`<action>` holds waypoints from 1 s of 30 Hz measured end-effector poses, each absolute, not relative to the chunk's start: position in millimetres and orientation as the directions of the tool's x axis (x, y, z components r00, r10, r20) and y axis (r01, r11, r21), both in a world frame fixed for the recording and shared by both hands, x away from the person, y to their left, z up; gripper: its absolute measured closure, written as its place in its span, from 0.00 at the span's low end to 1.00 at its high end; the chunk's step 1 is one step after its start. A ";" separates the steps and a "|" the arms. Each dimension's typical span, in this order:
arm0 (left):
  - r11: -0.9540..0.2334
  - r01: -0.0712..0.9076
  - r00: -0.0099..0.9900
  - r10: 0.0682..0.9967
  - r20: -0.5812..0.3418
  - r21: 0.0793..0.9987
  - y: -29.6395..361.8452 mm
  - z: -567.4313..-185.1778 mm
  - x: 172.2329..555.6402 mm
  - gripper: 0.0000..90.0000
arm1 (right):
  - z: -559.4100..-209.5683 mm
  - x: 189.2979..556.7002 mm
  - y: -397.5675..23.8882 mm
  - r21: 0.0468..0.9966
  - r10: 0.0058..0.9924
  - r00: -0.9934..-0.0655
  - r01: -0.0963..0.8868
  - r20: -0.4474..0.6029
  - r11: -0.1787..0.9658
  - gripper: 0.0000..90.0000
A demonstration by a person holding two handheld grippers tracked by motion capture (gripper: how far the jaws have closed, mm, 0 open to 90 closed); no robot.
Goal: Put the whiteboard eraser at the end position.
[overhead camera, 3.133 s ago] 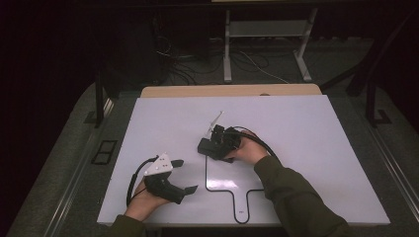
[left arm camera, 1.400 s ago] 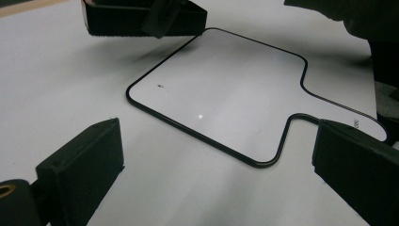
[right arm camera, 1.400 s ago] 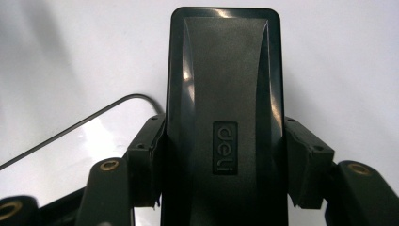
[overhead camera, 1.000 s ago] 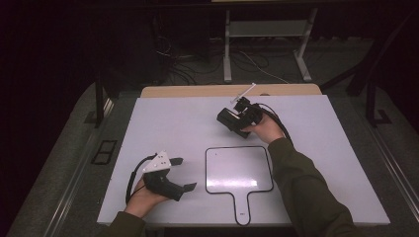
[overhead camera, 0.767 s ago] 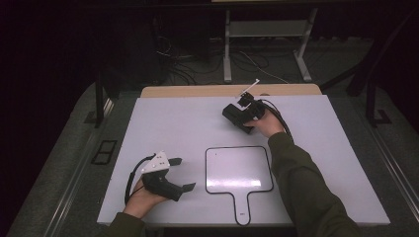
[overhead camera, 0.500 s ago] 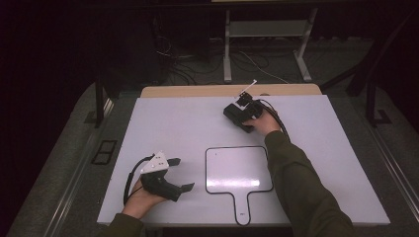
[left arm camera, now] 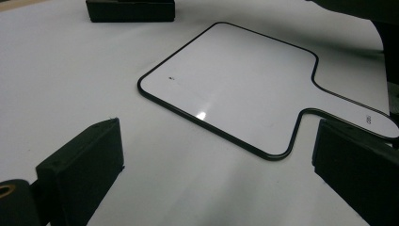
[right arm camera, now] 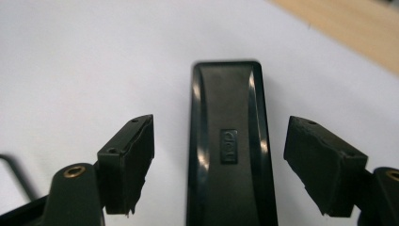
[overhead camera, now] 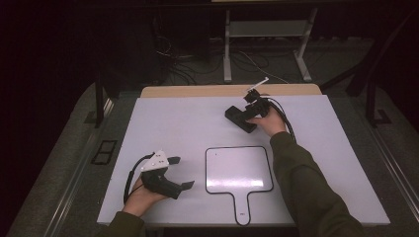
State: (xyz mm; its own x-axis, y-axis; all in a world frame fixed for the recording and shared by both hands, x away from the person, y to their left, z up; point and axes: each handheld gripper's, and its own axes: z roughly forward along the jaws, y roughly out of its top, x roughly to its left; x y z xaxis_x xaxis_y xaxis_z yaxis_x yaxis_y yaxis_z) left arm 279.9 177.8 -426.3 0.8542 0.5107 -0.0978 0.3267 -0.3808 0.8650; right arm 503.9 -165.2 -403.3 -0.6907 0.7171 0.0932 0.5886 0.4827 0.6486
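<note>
Your left gripper (overhead camera: 181, 173) rests spread near the table's (overhead camera: 173, 123) front-left edge, beside the handled whiteboard (overhead camera: 239, 169) — handle toward you. Far right, your right gripper (right arm camera: 219, 165) straddles the black eraser (right arm camera: 229, 141), jaws apart — its long axis runs between them.

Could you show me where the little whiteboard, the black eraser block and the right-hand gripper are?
whiteboard (overhead camera: 239, 169): high view, middle of its white face.
eraser (right arm camera: 229, 155): right gripper view, top, by the embossed label.
right gripper (right arm camera: 219, 162): right gripper view, midway between its open jaws.

Eraser (overhead camera: 240, 119) far right on table (overhead camera: 173, 123); whiteboard paddle (overhead camera: 238, 170) near centre.
</note>
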 end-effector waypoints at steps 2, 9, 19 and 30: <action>-0.385 0.326 0.855 0.510 -0.095 0.863 177.7 -426.0 279.2 0.02 | -397.9 492.6 -168.0 0.669 0.709 -0.701 0.563 0.076 0.485 0.24; -0.391 0.322 0.858 0.506 -0.091 0.862 176.9 -426.3 278.1 0.02 | -384.9 454.2 -185.5 0.729 0.682 -0.726 0.512 0.086 0.453 0.15; -0.391 0.322 0.857 0.507 -0.090 0.862 176.6 -426.3 276.9 0.01 | -384.0 403.3 -206.1 0.776 0.677 -0.734 0.461 0.060 0.431 0.12; -0.377 0.336 0.847 0.522 -0.102 0.863 177.8 -427.1 276.8 0.00 | -400.2 353.9 -233.8 0.796 0.692 -0.718 0.460 0.073 0.393 0.12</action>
State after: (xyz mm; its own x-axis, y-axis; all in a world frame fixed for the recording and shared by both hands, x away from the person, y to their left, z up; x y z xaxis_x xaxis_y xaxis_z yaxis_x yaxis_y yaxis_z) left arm 276.8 177.8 -427.1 0.8469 0.5220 -0.1016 0.3359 -0.3768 0.8632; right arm 353.9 -233.8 -400.2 -0.7180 0.6921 0.0732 0.4603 0.3933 0.7959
